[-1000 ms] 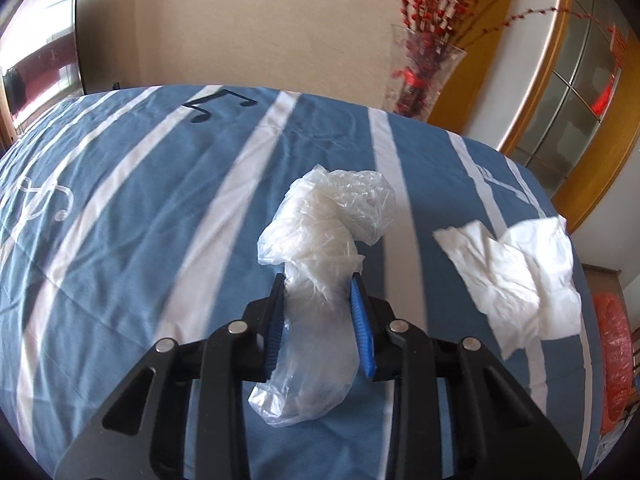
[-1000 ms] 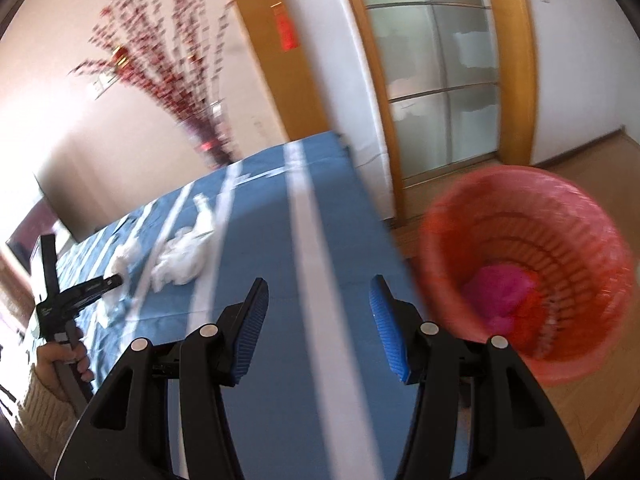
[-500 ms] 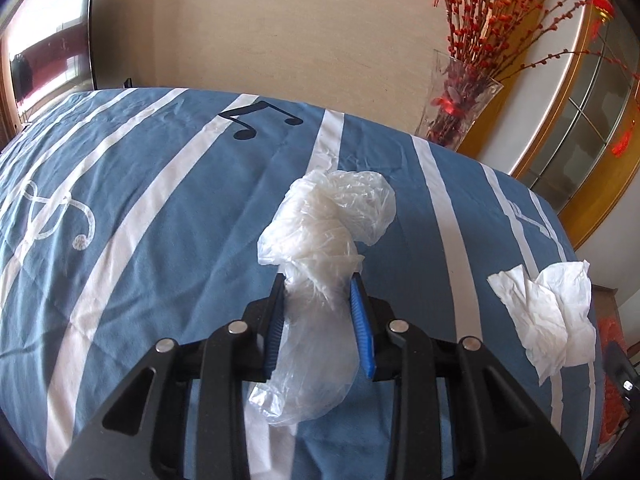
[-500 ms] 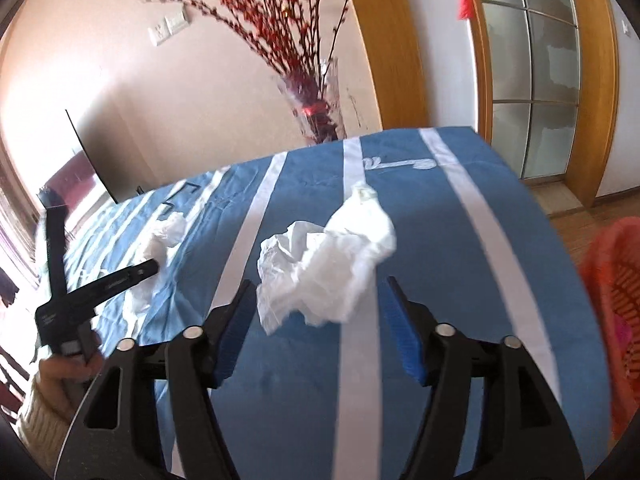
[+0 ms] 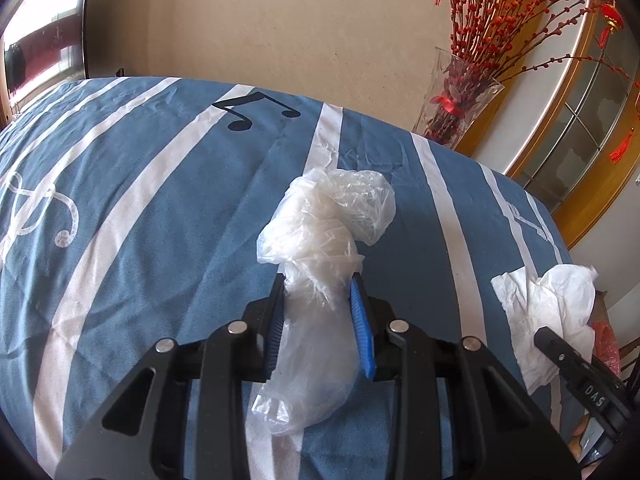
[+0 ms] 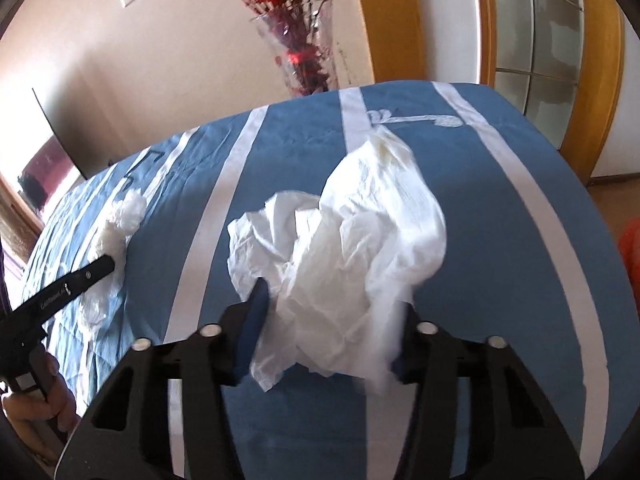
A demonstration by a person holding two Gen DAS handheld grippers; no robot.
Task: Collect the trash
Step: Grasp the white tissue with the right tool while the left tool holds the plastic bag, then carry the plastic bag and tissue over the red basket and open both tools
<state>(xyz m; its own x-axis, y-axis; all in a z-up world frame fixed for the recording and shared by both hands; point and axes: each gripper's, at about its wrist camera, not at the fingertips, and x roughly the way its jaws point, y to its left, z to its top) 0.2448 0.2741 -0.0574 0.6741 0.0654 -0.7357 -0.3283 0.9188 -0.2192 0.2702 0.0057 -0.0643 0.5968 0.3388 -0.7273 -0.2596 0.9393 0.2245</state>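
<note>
Both grippers were black plastic frames with triangular cut-outs and silver screws. The left gripper [image 5: 318, 312] carried blue ribbed pads [image 5: 360, 330]; the right gripper [image 6: 332, 332] looked alike. Bare skin showed on the left hand [image 6: 36, 404].

Bare bedspread [image 5: 168, 216] surrounds both wads; vase [image 6: 306, 52] stands behind.

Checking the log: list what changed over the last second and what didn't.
The right gripper swung from the red basket to the bed and now straddles the crumpled tissue, jaws open. The left gripper stays shut on the clear plastic bag.
</note>
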